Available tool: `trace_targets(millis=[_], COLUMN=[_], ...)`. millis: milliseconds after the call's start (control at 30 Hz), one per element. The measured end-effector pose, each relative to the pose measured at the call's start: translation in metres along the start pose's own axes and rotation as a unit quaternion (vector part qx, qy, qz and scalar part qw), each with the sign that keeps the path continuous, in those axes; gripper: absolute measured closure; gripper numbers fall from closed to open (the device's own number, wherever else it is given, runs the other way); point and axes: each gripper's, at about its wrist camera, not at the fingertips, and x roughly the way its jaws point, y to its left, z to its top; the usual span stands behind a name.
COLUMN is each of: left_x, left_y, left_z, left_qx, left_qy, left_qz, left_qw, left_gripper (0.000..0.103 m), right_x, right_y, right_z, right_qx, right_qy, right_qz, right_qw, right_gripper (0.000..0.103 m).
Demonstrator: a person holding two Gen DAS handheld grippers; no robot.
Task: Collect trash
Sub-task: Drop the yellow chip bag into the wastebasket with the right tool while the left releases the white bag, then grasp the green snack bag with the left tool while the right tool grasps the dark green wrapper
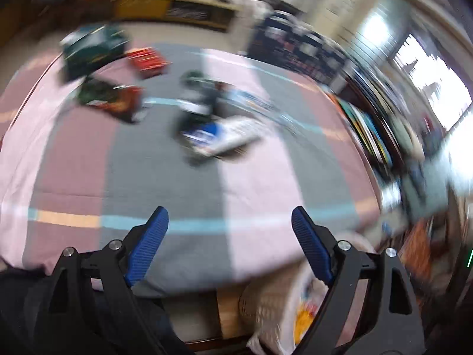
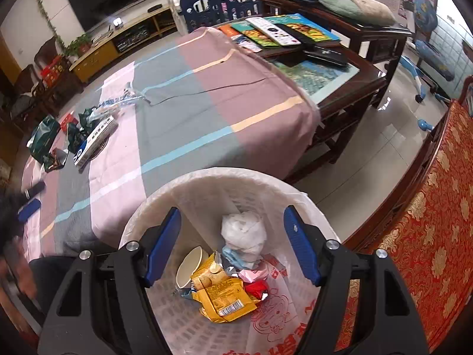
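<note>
While the white plastic basket with a thin bag liner (image 2: 224,183) already holds some trash, the job is only partly done. Inside it lie a crumpled white tissue (image 2: 244,230), a cream paper cup (image 2: 189,267), a yellow snack wrapper (image 2: 224,298) and a small red wrapper (image 2: 255,288).

The right tongs (image 2: 233,244) hang just above the basket. They are spread wide with nothing between them, so I think something may have just gone in.

More trash waits on the bench, which wears a cloth of pink, grey and mauve blocks (image 2: 183,124). At its far end lie a long white and blue box (image 2: 94,140), dark green foil bags (image 2: 44,139) and a clear crinkly wrapper (image 2: 118,102), all close together.

The left tongs (image 1: 230,242) are spread wide too, and empty. They hang over the near edge of the bench, well apart from that pile. The left view is very blurry.

So several pieces are left to pick up.
</note>
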Motion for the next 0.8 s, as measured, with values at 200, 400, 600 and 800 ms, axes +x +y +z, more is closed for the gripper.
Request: trace_targets(millis=[200,400,600,800], left_x=[0.037,0.102,0.135,0.082], left_y=[0.080,0.099,0.107,0.085], left_z=[0.108,0.166,0.162,0.125], left_qx=[-0.114,-0.126,-0.113,-0.044], left_qy=[-0.007,0.054,0.090,0.019], left_qz=[0.076,0.127,0.173,0.172], left_qw=[0.9905,0.9823,0.9744,0.9840], left_gripper=[0.030,0.015,0.062,0.088], right_x=[0.016,0.029,0.040,0.054], right_y=[0.010,0.007,0.018,0.074], right_z=[0.001,0.006,0.015,0.036], right_qx=[-0.010,0.000,-0.006,-0.036], right_qy=[0.014,0.028,0.031,0.024], right_qz=[0.000,-0.011,-0.007,0.053], right_qw=[1.000,1.000,0.999,0.998], right_gripper=[0.032,0.032,0.032,0.032])
